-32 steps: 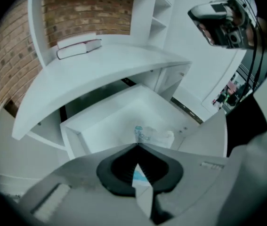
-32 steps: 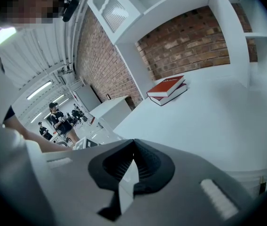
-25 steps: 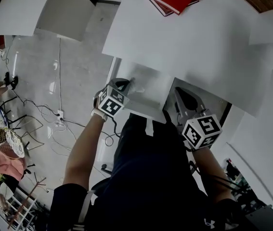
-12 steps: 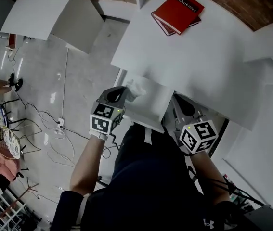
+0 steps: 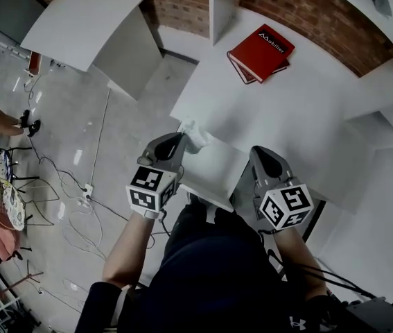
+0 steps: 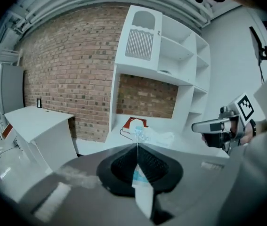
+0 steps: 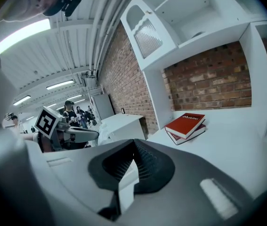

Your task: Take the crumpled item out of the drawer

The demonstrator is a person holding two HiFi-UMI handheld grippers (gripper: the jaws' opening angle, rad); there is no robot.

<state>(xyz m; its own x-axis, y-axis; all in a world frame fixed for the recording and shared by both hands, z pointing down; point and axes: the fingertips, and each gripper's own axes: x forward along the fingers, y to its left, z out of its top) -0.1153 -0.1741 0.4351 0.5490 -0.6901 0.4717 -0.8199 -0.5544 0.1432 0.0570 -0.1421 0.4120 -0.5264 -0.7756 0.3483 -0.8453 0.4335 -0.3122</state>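
Observation:
The crumpled white item [image 5: 196,137] with a bluish patch sticks out of my left gripper [image 5: 182,138], which is shut on it just above the desk's front edge. In the left gripper view the item [image 6: 146,136] bulges past the closed tips of the left gripper [image 6: 137,146]. The open white drawer [image 5: 217,166] lies below, between the two grippers. My right gripper [image 5: 257,152] hovers over the drawer's right side. Its jaws are together in the right gripper view [image 7: 133,143], with nothing seen in them.
A white desk [image 5: 300,109] spreads ahead with two stacked red books [image 5: 260,53] near its far edge, against a brick wall. White shelving [image 6: 171,55] rises behind. Another white table [image 5: 85,26] stands to the left, with cables on the floor [image 5: 78,186].
My left gripper has risen from the drawer to the desk edge with the crumpled item in it. The right gripper has lifted slightly.

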